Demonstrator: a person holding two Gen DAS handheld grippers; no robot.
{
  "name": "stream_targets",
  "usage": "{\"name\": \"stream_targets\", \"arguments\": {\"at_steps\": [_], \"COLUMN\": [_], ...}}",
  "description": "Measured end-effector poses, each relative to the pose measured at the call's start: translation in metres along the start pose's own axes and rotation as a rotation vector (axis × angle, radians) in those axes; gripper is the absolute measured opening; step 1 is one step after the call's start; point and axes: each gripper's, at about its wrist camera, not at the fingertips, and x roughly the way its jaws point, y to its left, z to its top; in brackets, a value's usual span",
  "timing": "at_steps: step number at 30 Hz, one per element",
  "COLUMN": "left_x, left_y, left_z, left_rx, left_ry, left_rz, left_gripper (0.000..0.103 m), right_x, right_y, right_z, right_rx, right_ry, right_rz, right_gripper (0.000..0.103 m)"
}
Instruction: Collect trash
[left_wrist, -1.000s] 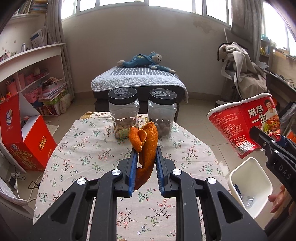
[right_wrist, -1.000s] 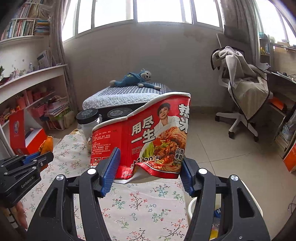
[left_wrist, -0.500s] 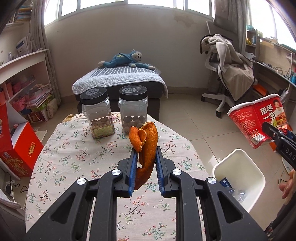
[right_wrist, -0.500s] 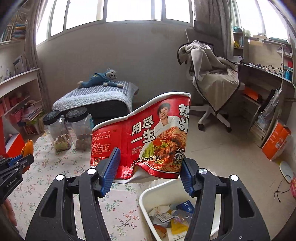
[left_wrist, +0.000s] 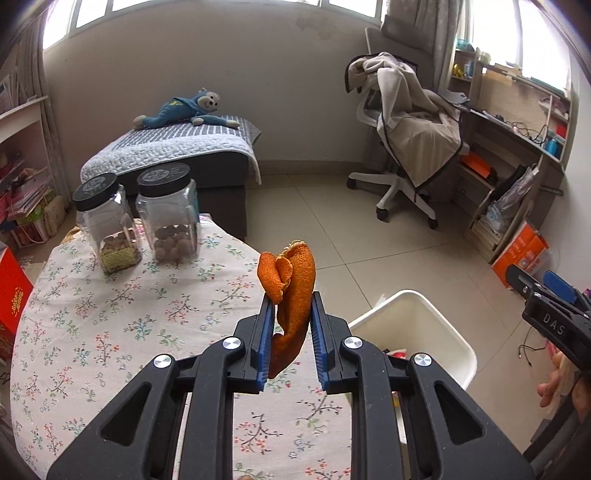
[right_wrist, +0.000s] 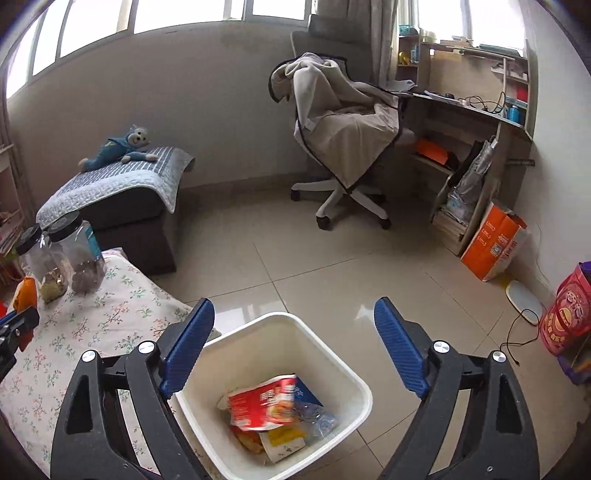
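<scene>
My left gripper (left_wrist: 291, 317) is shut on an orange peel (left_wrist: 291, 291), held above the right edge of the floral table (left_wrist: 110, 332), just left of the white trash bin (left_wrist: 413, 332). My right gripper (right_wrist: 293, 350) is open and empty, right above the bin (right_wrist: 332, 358). The red instant-noodle cup (right_wrist: 262, 404) lies in the bin on other wrappers. The right gripper also shows at the right edge of the left wrist view (left_wrist: 546, 314); the peel also shows at the left edge of the right wrist view (right_wrist: 24, 295).
Two clear jars with black lids (left_wrist: 166, 214) stand at the table's far side. A low bed with a blue plush toy (left_wrist: 184, 110) is behind it. An office chair (right_wrist: 343, 147), a desk (right_wrist: 472, 110) and an orange box (right_wrist: 491, 247) stand on the tiled floor.
My right gripper has opened and the noodle cup has dropped into the bin. Both grippers have swung right toward the bin; the left still holds the peel.
</scene>
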Motion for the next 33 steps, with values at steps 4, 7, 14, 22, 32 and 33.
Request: {"name": "stream_targets", "arguments": {"at_steps": [4,7,14,22,32,33], "left_x": [0.015,0.024,0.038,0.015,-0.028,-0.032], "left_y": [-0.037,-0.064,-0.114,-0.126,-0.063,-0.055], "left_z": [0.005,0.009,0.014,0.019,0.032,0.032], "left_rx": [-0.002,0.011,0.047,0.184,0.13,0.119], "left_ry": [0.036,0.06,0.121,-0.011,-0.229,-0.243], "left_rz": [-0.086,-0.147,-0.272,-0.131,0.104,0.135], "left_gripper": [0.021,0.021,0.063,0.082,0.096,0.096], "right_x": [0.0,-0.001,-0.005,-0.025,-0.043,-0.044], "right_y": [-0.026,-0.041,-0.076,-0.075,-0.016,-0.008], "right_z": [0.007,0.009,0.009,0.01,0.009,0.009], "right_rx": [0.071,0.092,0.165,0.185,0.157,0.15], "right_ry": [-0.023,-0.044,-0.081,-0.189,-0.214,-0.21], "right_rz": [-0.061,-0.111,-0.223,-0.24,-0.1,-0.081], "right_gripper": [0.096,0.096,0.096,0.096,0.096,0.096]}}
